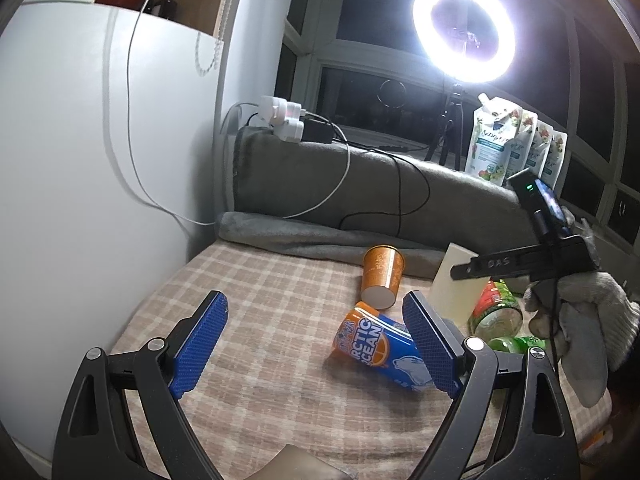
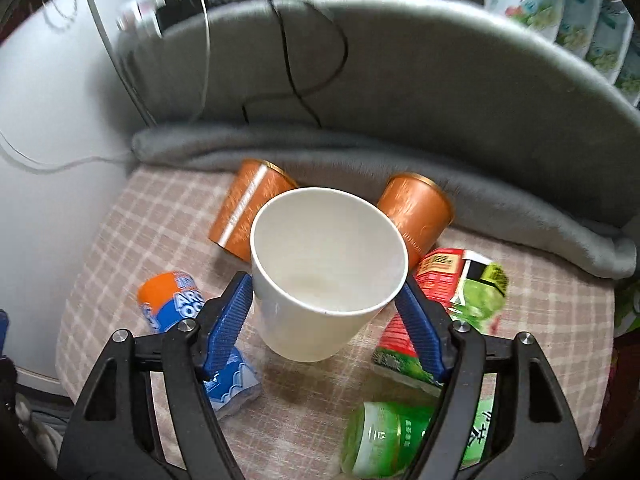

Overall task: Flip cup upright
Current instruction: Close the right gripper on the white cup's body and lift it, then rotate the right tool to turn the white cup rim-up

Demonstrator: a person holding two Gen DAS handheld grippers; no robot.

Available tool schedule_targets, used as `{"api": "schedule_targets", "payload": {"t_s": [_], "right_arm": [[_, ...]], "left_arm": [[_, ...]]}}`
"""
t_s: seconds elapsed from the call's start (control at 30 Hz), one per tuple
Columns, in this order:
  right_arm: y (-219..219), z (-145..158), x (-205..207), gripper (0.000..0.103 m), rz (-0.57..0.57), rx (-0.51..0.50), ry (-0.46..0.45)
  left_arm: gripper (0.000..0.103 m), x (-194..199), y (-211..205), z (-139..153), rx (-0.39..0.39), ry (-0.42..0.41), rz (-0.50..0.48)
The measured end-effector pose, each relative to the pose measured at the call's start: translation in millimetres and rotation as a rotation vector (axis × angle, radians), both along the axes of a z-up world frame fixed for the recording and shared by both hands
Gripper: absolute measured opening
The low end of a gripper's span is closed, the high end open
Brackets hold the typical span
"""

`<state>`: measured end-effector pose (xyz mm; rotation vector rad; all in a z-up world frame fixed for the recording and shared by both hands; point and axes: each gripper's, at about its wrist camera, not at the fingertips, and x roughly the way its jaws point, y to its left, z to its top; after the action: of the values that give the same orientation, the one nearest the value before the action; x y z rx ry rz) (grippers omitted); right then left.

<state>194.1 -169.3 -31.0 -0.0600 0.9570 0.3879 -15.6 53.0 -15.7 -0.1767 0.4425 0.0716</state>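
A white paper cup (image 2: 324,272) sits between the blue pads of my right gripper (image 2: 326,312), which is shut on it. Its mouth faces up and toward the camera, and it hangs above the checked cloth. In the left wrist view the cup (image 1: 456,284) shows as a white shape at the right, under the right gripper's black body (image 1: 528,264) held by a gloved hand (image 1: 580,320). My left gripper (image 1: 316,344) is open and empty, low over the cloth, with the blue can beside its right finger.
A blue and orange Arctic Ocean can (image 1: 380,344) lies on the checked cloth (image 1: 260,280). Two orange cans (image 2: 248,208) (image 2: 416,208) lie by a grey blanket (image 2: 400,120). A red and green carton (image 2: 460,280) and a green bottle (image 2: 392,440) lie at right. A ring light (image 1: 464,32) and cables stand behind.
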Motion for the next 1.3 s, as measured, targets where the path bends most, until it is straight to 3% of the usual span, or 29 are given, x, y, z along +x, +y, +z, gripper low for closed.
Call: {"api": "schedule_targets", "payload": {"t_s": [0.17,0.33,0.5,0.67,0.87,1.07,1.3], "right_arm": [[-19,22,-29,0.076,0.014,0.042,-0.065],[-35,31,-72,0.076,0.074,0.091,-0.054],[-52,25,-104,0.076,0.159,0.168,0.066],[-61,-3,-128,0.076,0.217,0.227,0.235],[-62,-41,-128,0.076,0.246,0.290,0.418],[-58,-65,-114,0.076,0.223,0.303,0.466],[-45,-71,-92,0.076,0.215,0.306,0.463]], "left_arm": [[0.089,-5,-5,4,0.009,-0.008,-0.006],[0.089,-11,-9,6,0.013,-0.012,-0.019],[0.089,-11,-14,7,0.005,-0.001,-0.047],[0.089,-9,-20,2,-0.022,0.037,-0.099],[0.089,-3,-28,-8,-0.084,0.120,-0.190],[0.089,3,-29,-20,-0.148,0.199,-0.238],[0.089,9,-31,-30,-0.194,0.263,-0.273]]}}
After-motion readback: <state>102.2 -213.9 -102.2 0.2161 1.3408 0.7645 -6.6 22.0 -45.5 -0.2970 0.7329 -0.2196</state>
